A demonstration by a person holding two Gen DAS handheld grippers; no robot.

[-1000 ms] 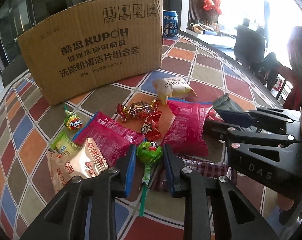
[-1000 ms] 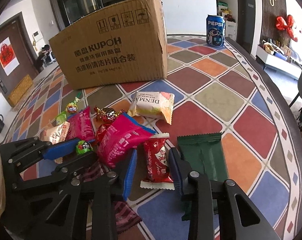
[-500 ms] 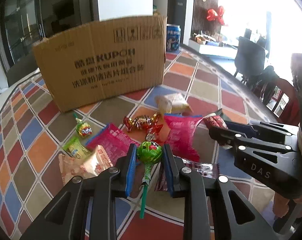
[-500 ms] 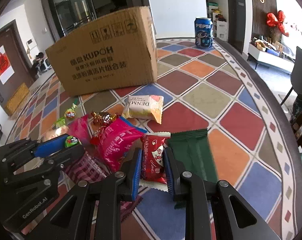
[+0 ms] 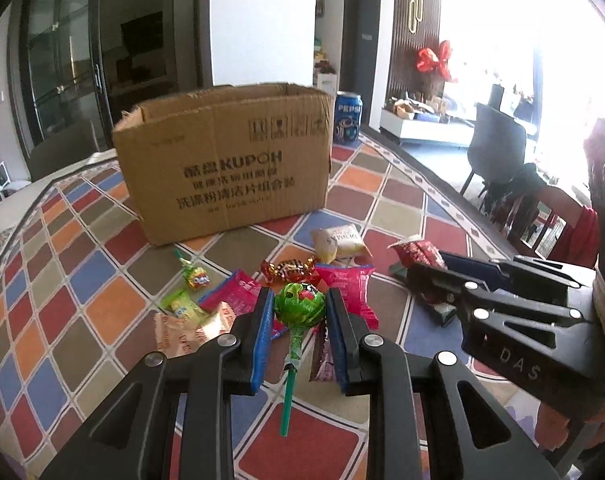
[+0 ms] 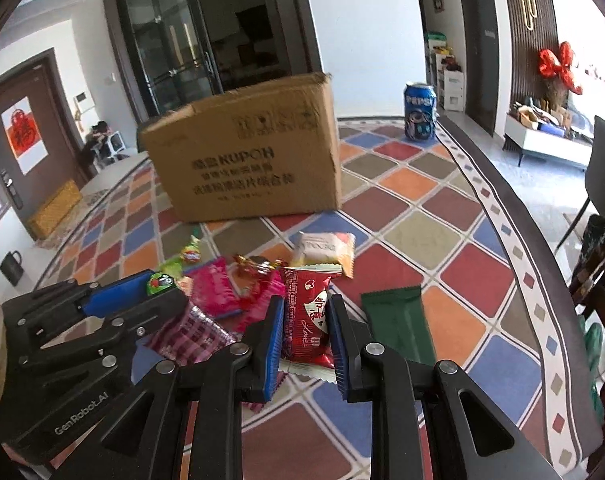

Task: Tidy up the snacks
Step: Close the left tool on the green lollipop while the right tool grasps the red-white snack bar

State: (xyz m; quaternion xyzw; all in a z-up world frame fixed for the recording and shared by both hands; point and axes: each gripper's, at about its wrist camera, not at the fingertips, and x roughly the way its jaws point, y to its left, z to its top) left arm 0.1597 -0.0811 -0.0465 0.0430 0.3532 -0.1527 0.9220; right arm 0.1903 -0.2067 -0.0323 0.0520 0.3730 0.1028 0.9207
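Left wrist view: the left gripper point(image 5: 299, 308) is clamped on a green lollipop point(image 5: 298, 303), held clear above the snack pile point(image 5: 238, 292). The right gripper point(image 6: 304, 322) is pinched on a red packet point(image 6: 308, 316). Open tablecloth point(image 6: 422, 236) is seen before the open-topped box point(image 5: 226, 160), a can point(image 5: 347, 117) beside it.

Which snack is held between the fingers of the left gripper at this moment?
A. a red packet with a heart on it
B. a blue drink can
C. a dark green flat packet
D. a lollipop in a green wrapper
D: in the left wrist view the left gripper is shut on the green lollipop, whose stick hangs down between the fingers; the red packet is in the right gripper.
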